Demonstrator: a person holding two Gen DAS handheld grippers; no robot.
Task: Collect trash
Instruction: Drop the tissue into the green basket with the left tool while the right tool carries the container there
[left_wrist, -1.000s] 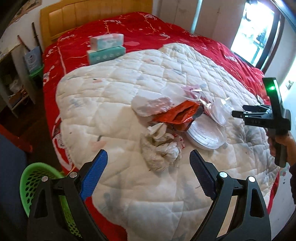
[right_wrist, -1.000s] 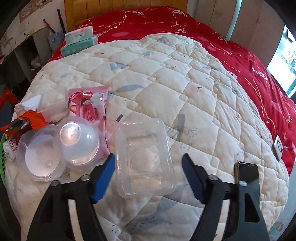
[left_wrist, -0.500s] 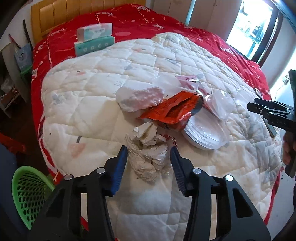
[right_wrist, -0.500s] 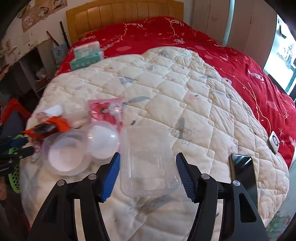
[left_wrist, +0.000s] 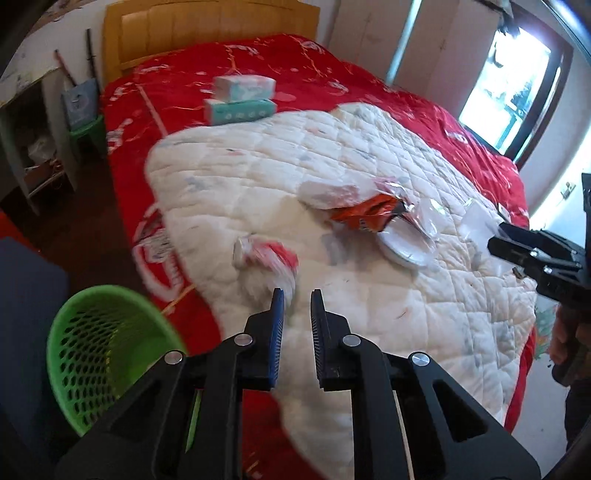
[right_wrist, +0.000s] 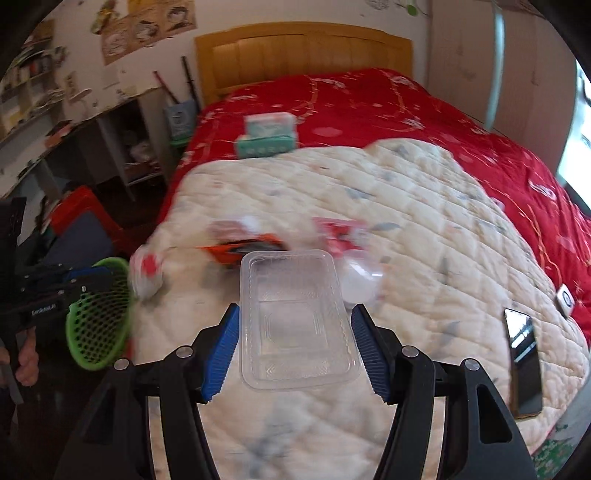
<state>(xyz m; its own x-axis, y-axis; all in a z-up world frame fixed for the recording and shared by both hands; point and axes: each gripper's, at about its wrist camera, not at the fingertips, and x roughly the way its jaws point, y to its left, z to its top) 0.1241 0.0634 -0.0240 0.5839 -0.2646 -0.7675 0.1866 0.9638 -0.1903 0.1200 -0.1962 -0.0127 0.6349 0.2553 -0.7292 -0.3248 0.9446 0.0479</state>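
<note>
Bedroom: bed with white quilt (left_wrist: 362, 155) over red cover. Right gripper (right_wrist: 295, 325) clamps clear plastic tray (right_wrist: 295, 317), lifted off the quilt. Left gripper (left_wrist: 297, 302), jaws narrowing, pinches blurred crumpled tissue wad (left_wrist: 266, 258) near the bed edge. Step: carrying trash away. Next: both loads over green mesh basket (left_wrist: 99, 350), contents unseen. Orange wrapper (left_wrist: 365, 216), white lid (left_wrist: 406, 247) remain.

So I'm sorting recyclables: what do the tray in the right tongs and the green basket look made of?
Tray: thin clear plastic, glossy; the quilt shows through it and its base has moulded ridges. Basket: green plastic, apparently rigid, with a moulded mesh of holes.
</note>
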